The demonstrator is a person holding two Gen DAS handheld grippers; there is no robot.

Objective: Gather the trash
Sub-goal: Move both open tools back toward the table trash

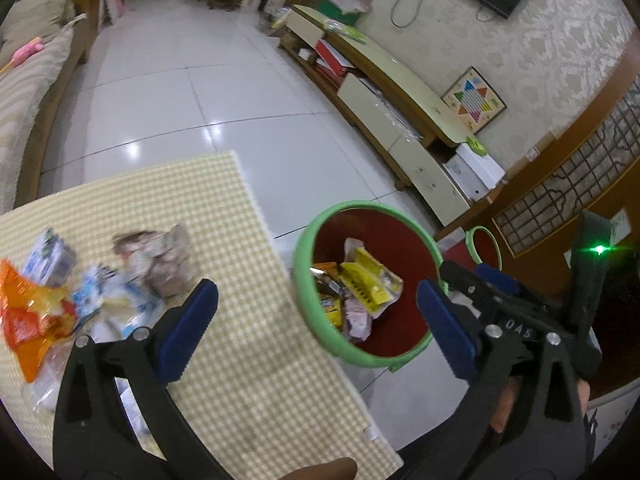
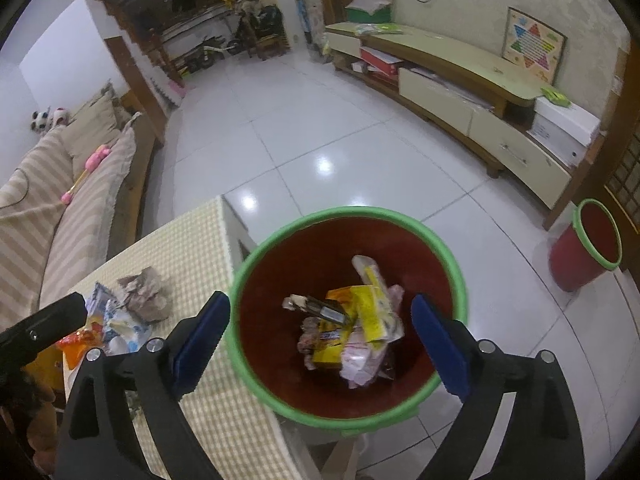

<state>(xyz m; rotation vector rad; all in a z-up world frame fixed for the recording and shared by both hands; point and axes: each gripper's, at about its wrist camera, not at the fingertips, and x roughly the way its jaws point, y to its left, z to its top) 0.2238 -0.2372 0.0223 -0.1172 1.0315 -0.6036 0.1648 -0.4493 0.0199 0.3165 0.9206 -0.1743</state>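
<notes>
1. Trash bin point(image 2: 454, 264): red body, green rim, standing on the floor just beside the table edge. It holds a yellow wrapper point(image 2: 370, 312), a dark foil packet point(image 2: 320, 309) and pale pink paper point(image 2: 360, 364). Printing on these is too blurred to read.
2. Loose trash point(image 1: 80, 292) on the table: an orange wrapper point(image 1: 24, 320), blue-and-white packets and a crumpled brownish paper point(image 1: 168, 260), grouped near the left table edge.
3. Right gripper point(image 2: 320, 344): jaws spread wide, empty, positioned above the bin opening. Its body reads "DA5" in the left wrist view.
4. Left gripper point(image 1: 316, 320): jaws spread wide, empty, between the loose trash and the bin.
5. Table point(image 1: 248, 360): yellow-and-white checked cloth.
6. Second bin point(image 2: 580, 256): same colours, near the wooden screen.
7. TV cabinet point(image 2: 460, 68) carries a star-pattern game board point(image 2: 534, 46).
</notes>
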